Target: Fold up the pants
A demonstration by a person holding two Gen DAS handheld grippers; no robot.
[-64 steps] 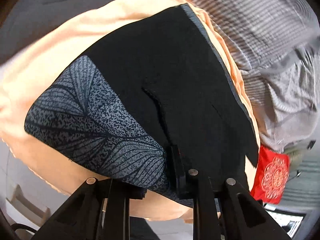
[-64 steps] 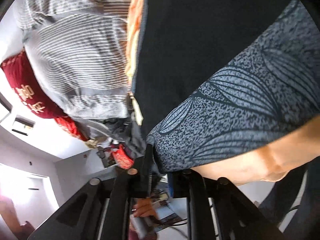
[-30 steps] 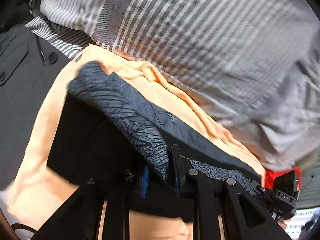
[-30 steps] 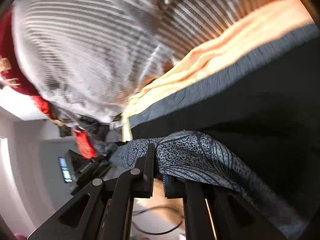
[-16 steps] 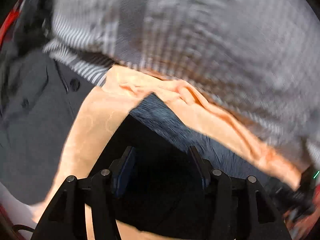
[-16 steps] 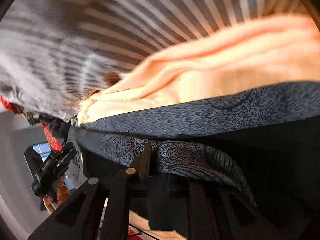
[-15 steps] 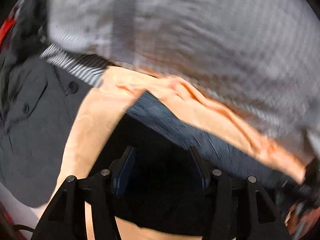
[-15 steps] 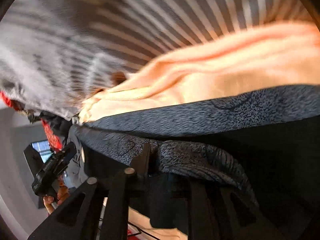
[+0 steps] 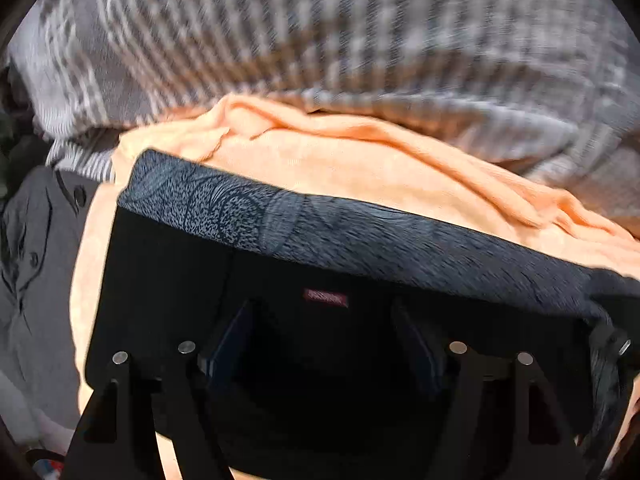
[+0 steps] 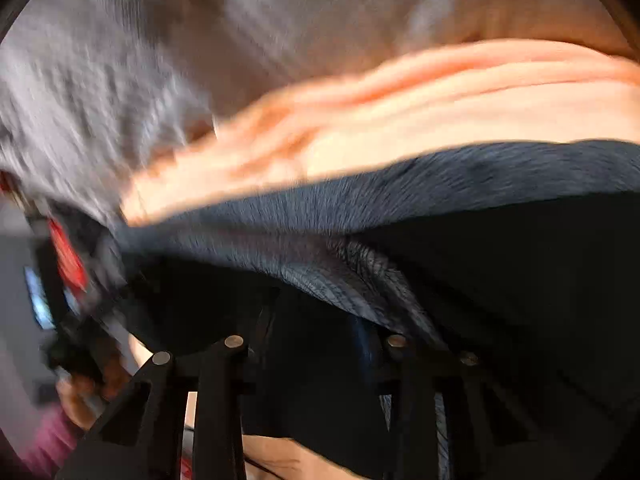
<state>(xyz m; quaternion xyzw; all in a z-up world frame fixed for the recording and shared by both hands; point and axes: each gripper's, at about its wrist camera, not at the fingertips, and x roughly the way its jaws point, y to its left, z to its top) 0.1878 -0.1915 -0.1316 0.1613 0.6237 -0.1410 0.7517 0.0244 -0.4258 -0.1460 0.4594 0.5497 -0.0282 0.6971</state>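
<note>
right view: motion-blurred throughout | striped cloth (image 10: 132, 60) stripes smeared | object at 9 o'clock (image 10: 60, 280) red and black, unreadable | left view: red label (image 9: 325, 297) on pants (image 9: 168, 280) too blurred to read | pants cut off at 6 o'clock | striped cloth (image 9: 320, 28) blurred

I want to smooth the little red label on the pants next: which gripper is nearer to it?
Left. The left gripper is open right below the red label on the pants. The right wrist view shows no label near the right gripper.
</note>
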